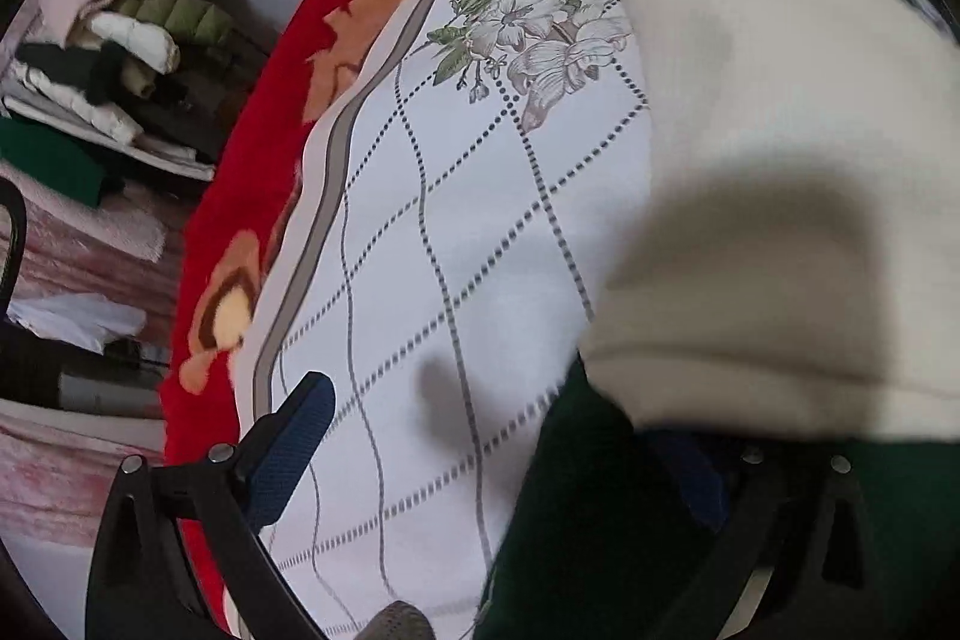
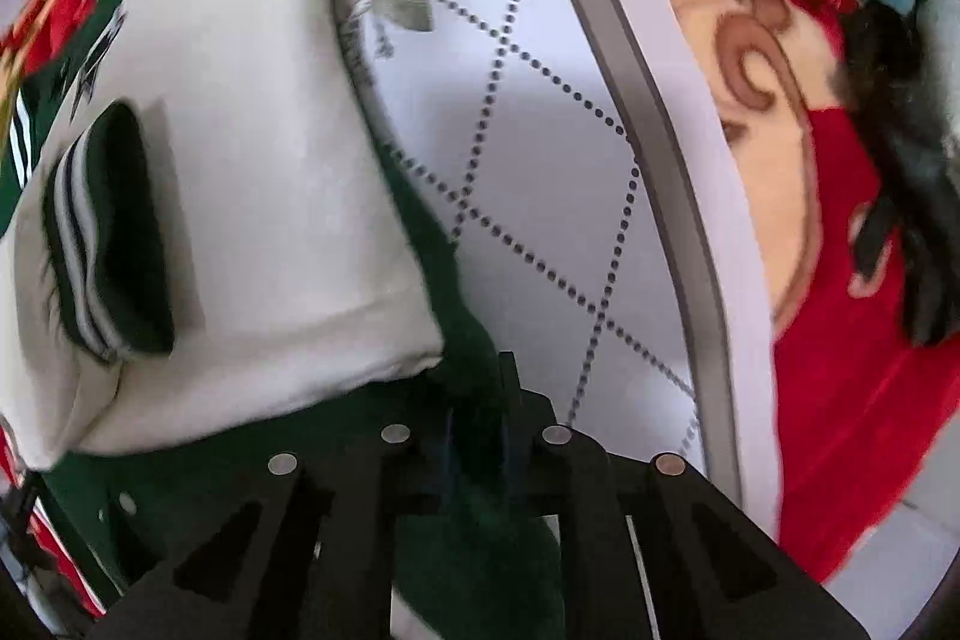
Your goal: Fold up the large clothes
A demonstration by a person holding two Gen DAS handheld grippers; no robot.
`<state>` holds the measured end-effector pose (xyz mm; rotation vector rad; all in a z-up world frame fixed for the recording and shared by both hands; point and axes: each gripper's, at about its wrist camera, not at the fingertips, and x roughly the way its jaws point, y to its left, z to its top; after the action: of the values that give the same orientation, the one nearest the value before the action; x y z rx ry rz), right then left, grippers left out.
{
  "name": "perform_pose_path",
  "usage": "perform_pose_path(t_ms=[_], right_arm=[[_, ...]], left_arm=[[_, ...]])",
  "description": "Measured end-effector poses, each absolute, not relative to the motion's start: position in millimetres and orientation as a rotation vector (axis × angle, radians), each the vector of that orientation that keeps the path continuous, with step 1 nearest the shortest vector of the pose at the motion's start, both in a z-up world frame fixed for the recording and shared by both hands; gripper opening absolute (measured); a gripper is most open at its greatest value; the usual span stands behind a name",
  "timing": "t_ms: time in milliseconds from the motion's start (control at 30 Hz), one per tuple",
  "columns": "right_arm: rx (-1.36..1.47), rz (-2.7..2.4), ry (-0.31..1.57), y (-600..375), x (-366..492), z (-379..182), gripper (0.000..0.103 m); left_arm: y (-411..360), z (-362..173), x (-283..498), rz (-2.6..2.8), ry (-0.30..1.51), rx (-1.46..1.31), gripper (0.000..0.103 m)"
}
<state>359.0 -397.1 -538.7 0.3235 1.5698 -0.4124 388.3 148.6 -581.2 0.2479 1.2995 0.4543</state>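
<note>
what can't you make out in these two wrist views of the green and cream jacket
- Left wrist view: right finger of the left gripper, covered by the green and cream jacket.
- Right wrist view: fingertips of the right gripper, buried in green cloth.
- Both views: the jacket's full outline, cut off by the edges.

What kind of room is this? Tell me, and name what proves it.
Probably a bedroom at home. A white sheet printed with flowers lies over a red floral blanket, likely a bed, and a heap of folded clothes is stacked beside it. A green and white jacket is being folded on the sheet.

Black tongs [image 1: 480, 466], blue pads [image 1: 294, 451], silver screws [image 2: 557, 435].
</note>
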Motion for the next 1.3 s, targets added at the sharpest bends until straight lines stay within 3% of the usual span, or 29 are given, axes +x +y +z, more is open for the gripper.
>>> perform_pose_path(t_ms=[67,100,167,233,300,467,500,533,600,633,800,1000,1133,1300], right_arm=[[0.366,-0.431,1.552,-393,352,-513,0.017],[0.411,-0.428,1.514,-392,348,-497,0.024],[0.565,-0.353,1.397,-391,342,-469,0.043],[0.702,-0.258,1.304,-388,348,-460,0.077],[0.763,-0.180,1.284,-383,366,-472,0.083],[0.846,-0.138,1.420,-342,410,-559,0.083],[0.790,-0.164,1.423,-333,415,-564,0.074],[0.710,-0.158,1.408,-314,419,-564,0.041],[0.560,-0.182,1.405,-302,424,-554,0.010],[0.552,-0.198,1.381,-304,419,-542,0.008],[0.592,-0.401,1.247,-344,403,-510,0.007],[0.578,-0.490,1.454,-371,407,-556,0.012],[0.515,-0.535,1.374,-360,403,-523,0.034],[0.415,-0.301,1.273,-317,408,-502,0.039]], left_arm=[[149,-566,377,0.441,1.288,0.209,0.103],[149,-557,369,0.428,1.280,0.181,0.103],[149,-544,358,0.420,1.271,0.143,0.103],[147,-536,352,0.416,1.260,0.093,0.103],[143,-532,354,0.409,1.249,0.065,0.103],[133,-530,377,0.414,1.214,0.060,0.103],[131,-528,383,0.415,1.202,0.058,0.103],[130,-525,388,0.415,1.190,0.058,0.103],[126,-520,398,0.415,1.161,0.065,0.103],[124,-516,405,0.412,1.147,0.068,0.103],[116,-519,438,0.414,1.123,0.094,0.103],[108,-580,489,0.425,1.213,0.276,0.103],[118,-579,493,0.415,1.210,0.270,0.103],[113,-565,485,0.406,1.176,0.252,0.103]])
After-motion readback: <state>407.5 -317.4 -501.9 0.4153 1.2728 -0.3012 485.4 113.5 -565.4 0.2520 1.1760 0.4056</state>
